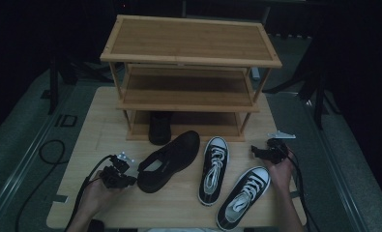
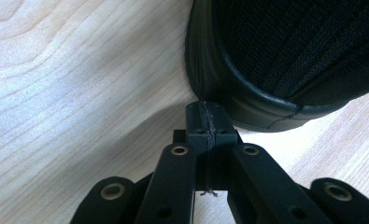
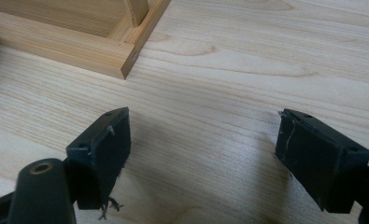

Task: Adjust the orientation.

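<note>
Dark surroundings close in around a pale wooden bench (image 1: 96, 193) that carries a three-tier wooden shoe rack (image 1: 188, 43) at its far side. Taking the black shoe (image 1: 171, 157) as the landmark: it lies tilted in front of the rack, heel toward the person. Just left of its heel sits the left gripper (image 1: 125, 180), its jaws pressed together with nothing between them; in the left gripper view the tips (image 2: 205, 123) end right at the shoe's heel rim (image 2: 247, 100), touching or nearly so. Behind the shoe, another dark shoe (image 1: 159, 126) stands on the rack's bottom shelf. To its right lie two black-and-white sneakers (image 1: 213, 169) (image 1: 244, 195). Farther right, the right gripper (image 1: 258, 152) rests with jaws spread wide over bare wood (image 3: 205, 135).
</note>
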`<control>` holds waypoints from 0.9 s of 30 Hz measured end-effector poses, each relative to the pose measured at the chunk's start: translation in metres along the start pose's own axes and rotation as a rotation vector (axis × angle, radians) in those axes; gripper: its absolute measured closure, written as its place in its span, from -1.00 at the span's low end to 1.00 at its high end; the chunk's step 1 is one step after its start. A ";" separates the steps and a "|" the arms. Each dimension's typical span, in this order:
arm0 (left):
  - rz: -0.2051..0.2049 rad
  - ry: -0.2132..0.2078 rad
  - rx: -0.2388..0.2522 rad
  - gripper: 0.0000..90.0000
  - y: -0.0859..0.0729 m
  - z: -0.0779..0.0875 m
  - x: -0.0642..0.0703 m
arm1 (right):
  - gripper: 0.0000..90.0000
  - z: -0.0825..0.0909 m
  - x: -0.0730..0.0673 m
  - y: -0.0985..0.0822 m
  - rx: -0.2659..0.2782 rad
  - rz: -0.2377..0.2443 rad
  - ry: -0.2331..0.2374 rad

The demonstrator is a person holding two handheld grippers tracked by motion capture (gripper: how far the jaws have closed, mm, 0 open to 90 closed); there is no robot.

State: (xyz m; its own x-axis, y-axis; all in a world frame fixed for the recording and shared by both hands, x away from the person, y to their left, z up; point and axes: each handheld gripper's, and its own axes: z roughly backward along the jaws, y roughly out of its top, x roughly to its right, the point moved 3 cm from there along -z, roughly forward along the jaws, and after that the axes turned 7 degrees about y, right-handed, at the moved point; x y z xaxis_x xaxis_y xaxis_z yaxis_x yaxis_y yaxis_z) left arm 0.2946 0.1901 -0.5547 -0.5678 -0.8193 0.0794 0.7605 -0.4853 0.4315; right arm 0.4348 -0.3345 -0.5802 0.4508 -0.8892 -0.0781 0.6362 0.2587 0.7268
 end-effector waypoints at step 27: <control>-0.242 -0.186 -0.021 1.00 0.025 -0.018 0.091 | -0.60 0.000 0.000 0.000 0.000 0.000 0.000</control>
State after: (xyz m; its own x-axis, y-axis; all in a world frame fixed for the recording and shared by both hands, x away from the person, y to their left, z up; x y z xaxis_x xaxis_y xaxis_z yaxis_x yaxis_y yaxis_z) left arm 0.2674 0.0977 -0.5529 -0.7801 -0.6097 0.1407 0.6010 -0.6674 0.4398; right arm 0.4348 -0.3344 -0.5802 0.4510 -0.8891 -0.0779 0.6361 0.2590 0.7269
